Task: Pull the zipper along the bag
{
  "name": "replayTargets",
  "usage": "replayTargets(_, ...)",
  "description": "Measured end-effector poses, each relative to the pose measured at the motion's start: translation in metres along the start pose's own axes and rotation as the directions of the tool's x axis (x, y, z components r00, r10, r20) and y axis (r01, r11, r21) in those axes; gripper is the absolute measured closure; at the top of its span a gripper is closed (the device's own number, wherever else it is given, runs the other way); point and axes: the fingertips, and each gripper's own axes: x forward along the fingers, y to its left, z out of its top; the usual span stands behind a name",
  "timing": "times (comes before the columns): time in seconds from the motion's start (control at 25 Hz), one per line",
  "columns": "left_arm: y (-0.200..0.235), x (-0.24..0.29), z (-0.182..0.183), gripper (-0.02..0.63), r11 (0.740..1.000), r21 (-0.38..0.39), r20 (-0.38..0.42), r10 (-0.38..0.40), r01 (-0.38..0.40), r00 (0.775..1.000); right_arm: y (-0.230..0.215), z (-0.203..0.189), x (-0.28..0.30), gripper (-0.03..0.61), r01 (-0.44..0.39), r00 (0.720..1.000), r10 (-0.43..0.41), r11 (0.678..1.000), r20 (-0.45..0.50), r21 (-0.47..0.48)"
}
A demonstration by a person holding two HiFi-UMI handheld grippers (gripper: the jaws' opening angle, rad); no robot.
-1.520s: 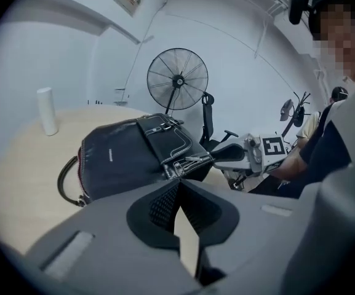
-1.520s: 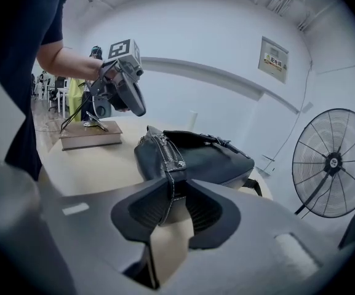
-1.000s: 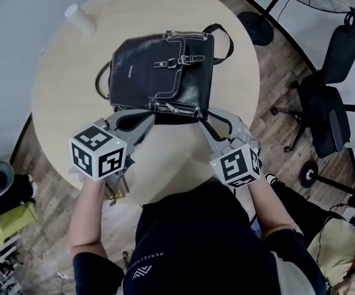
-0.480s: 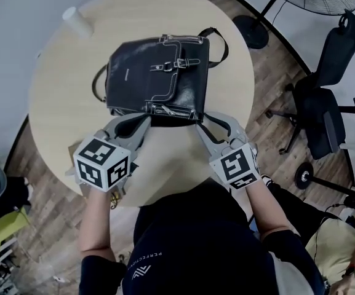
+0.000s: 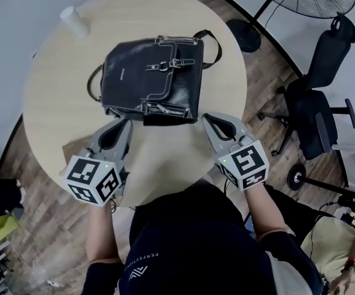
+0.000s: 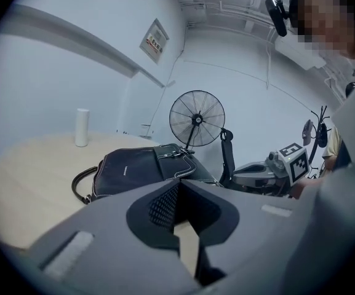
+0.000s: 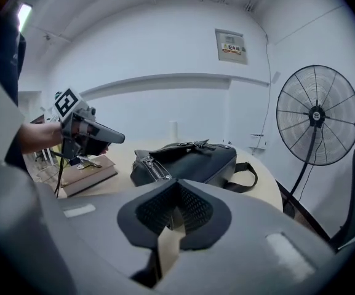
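Since the earlier frames, both grippers had drawn back from the near edge of the bag [image 5: 149,78] toward the person. The left gripper [image 5: 125,123] sat at lower left and the right gripper [image 5: 207,118] at centre right, each clear of the leather. The right gripper's jaws had just been closing and met with nothing between them. The left gripper's jaws were also all but together and empty.

The bag lay flat in the upper middle of the round table [image 5: 54,115], its buckled flap facing up. The zipper [image 5: 162,108] ran along the edge nearest the grippers. Whether that zipper was fully drawn could not be made out.

Nothing held the bag, so the likely trouble was a one-sided tug. Pulling the slider alone would probably drag the soft bag across the smooth tabletop instead of moving the zip. Both pairs of jaws would also have to reopen first. The small pull tab could slip from the pads if it were pinched off-centre.
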Motion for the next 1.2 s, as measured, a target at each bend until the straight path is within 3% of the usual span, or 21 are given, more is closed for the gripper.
replayTargets(0.28,0.007,-0.009,-0.003,0.594,0.998,-0.040,0.039,0.054,-0.053,0.998,0.008,0.004,-0.004,0.577,-0.008,1.000,0.008,1.000,0.003,0.023)
replayTargets(0.6,0.005,-0.010,-0.013,0.594,0.998,-0.045,0.016,0.053,-0.052,0.998,0.009,0.012,-0.009,0.577,-0.010,0.999,0.008,0.997,0.034,0.074)
replayTargets(1.2,0.010,-0.016,-0.021,0.594,0.997,-0.054,-0.006,0.063,-0.063,0.998,0.012,0.017,-0.004,0.577,-0.012,1.000,0.010,0.998,0.026,0.059)
